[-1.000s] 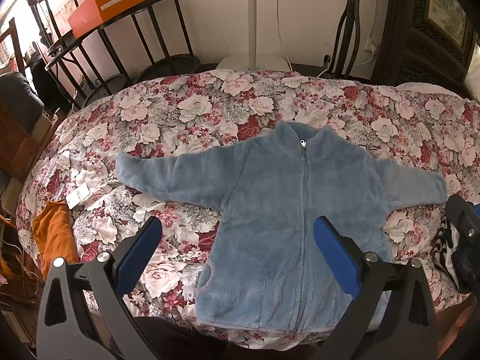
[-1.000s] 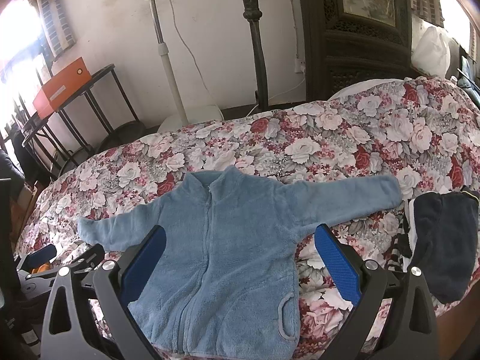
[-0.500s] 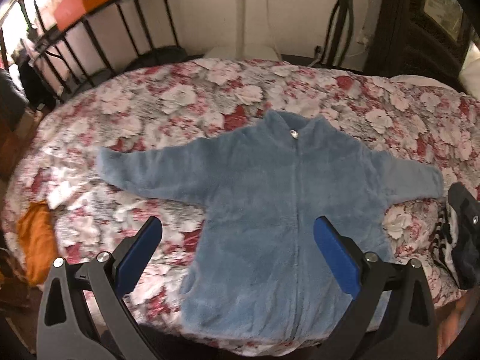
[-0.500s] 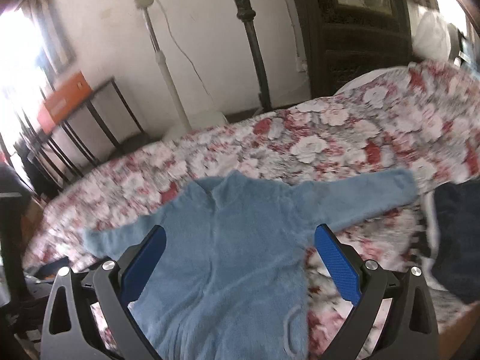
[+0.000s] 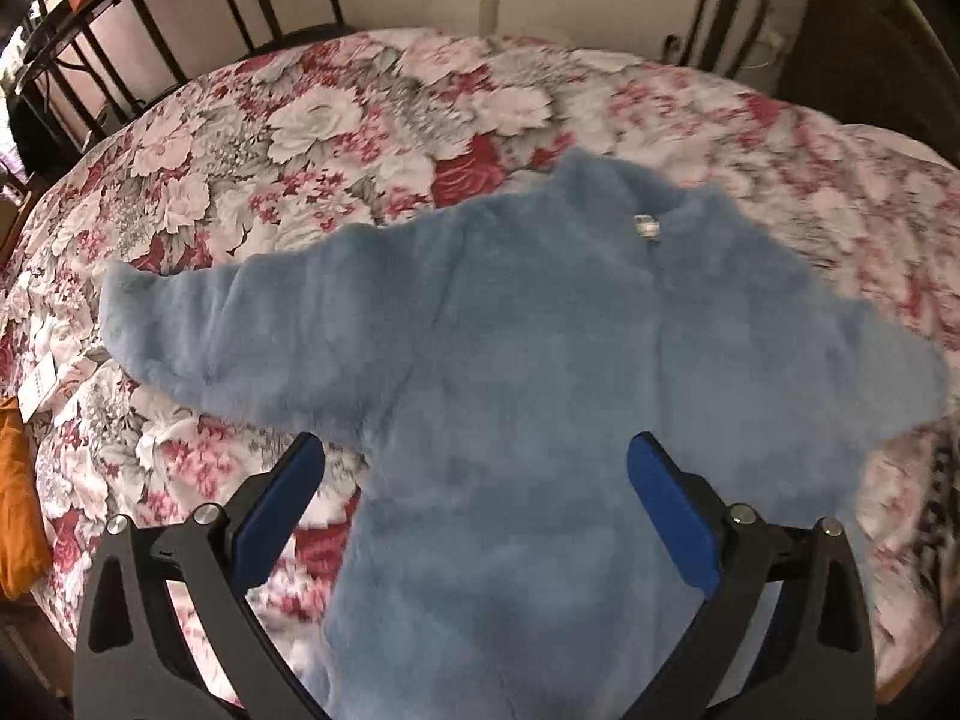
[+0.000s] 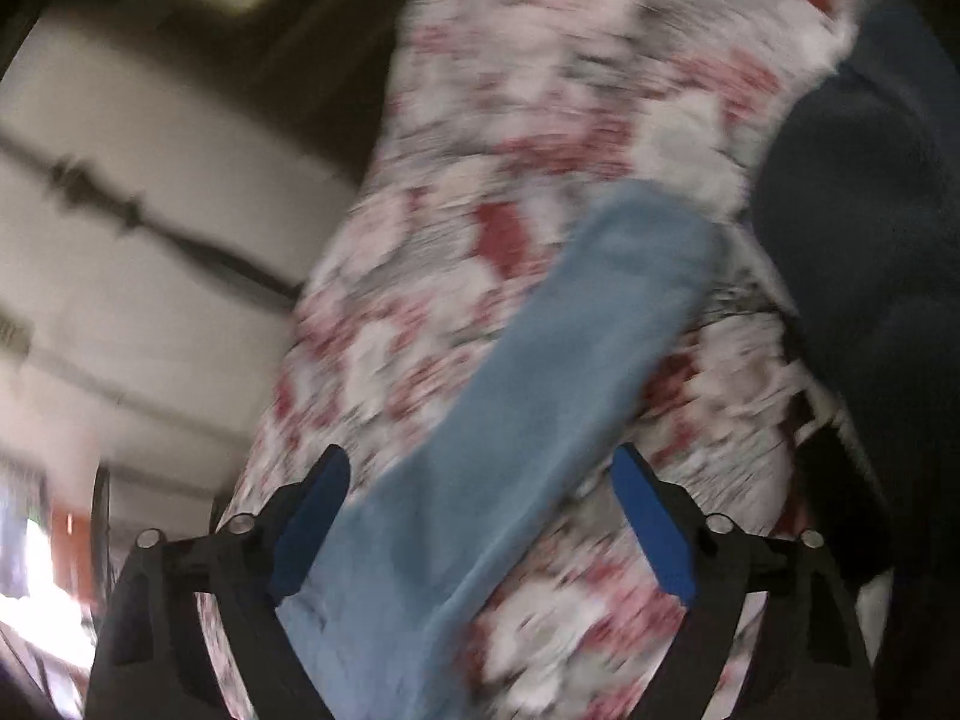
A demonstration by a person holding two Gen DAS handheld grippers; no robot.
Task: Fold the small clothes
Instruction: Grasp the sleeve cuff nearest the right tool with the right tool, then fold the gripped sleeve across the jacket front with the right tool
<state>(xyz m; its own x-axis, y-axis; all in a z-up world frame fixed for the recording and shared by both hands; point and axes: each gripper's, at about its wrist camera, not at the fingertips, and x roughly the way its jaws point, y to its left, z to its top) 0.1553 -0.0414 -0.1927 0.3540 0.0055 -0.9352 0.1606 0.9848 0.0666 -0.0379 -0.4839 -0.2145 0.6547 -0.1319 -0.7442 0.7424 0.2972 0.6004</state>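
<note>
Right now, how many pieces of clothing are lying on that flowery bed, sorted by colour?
Light blue: 1, the fleece jacket
Orange: 1, the orange garment at the bed's edge
Dark navy: 1, the dark garment beside the jacket's sleeve
Total: 3

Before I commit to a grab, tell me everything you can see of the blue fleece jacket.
The blue fleece jacket is a small, plush, light-blue garment with a stand-up collar and a front zip whose pull sits at the neck. It lies flat, front up, on the floral bedspread, both sleeves spread sideways. Nothing grips it: the left gripper is open above its body, and the right gripper, jaws just closing slightly, straddles one sleeve without visibly pinching it.
</note>
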